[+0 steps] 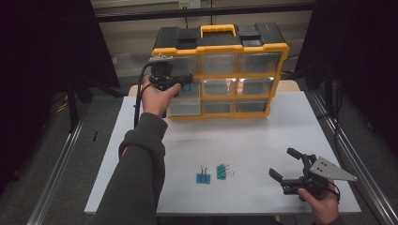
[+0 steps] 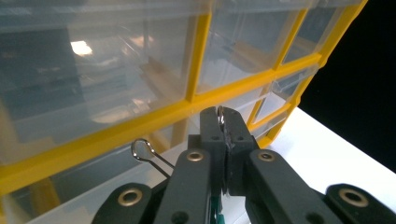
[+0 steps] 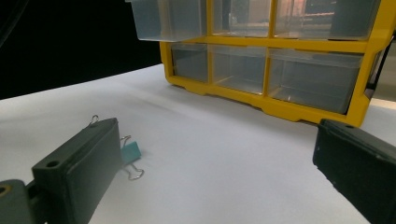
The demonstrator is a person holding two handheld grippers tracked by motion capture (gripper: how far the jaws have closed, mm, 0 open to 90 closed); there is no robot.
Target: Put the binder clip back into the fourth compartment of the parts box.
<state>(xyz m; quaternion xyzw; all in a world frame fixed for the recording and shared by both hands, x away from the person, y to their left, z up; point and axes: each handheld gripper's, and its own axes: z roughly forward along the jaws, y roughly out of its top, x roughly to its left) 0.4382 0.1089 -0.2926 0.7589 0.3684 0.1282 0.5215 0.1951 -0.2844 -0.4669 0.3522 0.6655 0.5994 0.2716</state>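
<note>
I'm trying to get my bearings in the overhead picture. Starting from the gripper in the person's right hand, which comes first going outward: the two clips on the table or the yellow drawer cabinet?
From the right gripper:
1. Green clip, on the table just to its left.
2. Blue clip, a little further left, beside the green one.
3. Drawer cabinet, standing at the table's far edge.
</note>
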